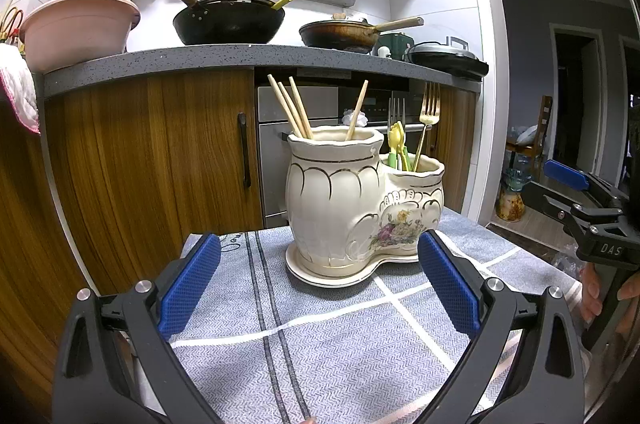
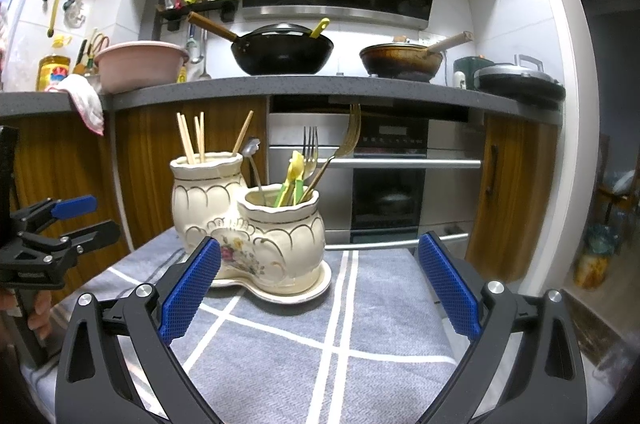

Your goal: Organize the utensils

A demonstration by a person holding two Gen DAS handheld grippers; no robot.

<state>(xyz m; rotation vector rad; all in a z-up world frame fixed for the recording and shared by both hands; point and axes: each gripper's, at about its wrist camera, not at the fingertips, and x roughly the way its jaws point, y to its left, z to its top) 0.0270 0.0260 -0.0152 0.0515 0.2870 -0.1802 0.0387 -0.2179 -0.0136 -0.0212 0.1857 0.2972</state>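
- Your left gripper [image 1: 320, 288], black-framed with blue textured pads, is spread wide and holds nothing; it hovers low over the grey cloth with white stripes [image 1: 340, 352] that covers the small table.
- Your right gripper [image 2: 320, 290] is spread wide too, and empty, aimed at the same spot from the other side.
- The cream ceramic two-pot utensil holder with gold trim and a flower motif [image 1: 340, 196] stands upright on its matching saucer, ahead of both grippers and between them, near but not touching either.
- The wooden chopsticks [image 1: 294, 106] lean in the taller pot, likely because it is deep enough to keep long sticks upright.
- The gold-toned metal fork [image 1: 428, 112], a silver fork [image 2: 310, 144] and the small yellow and green plastic utensils [image 2: 294, 176] share the shorter pot; a silver spoon [image 2: 252, 148] shows behind the taller pot, and you cannot tell from here which pot holds it.
- No loose utensil lies on the cloth in either view, so the sorting looks finished or nearly so.
- If anything needs moving, reach from above; the holder is probably heavy but brittle, so avoid knocking it.
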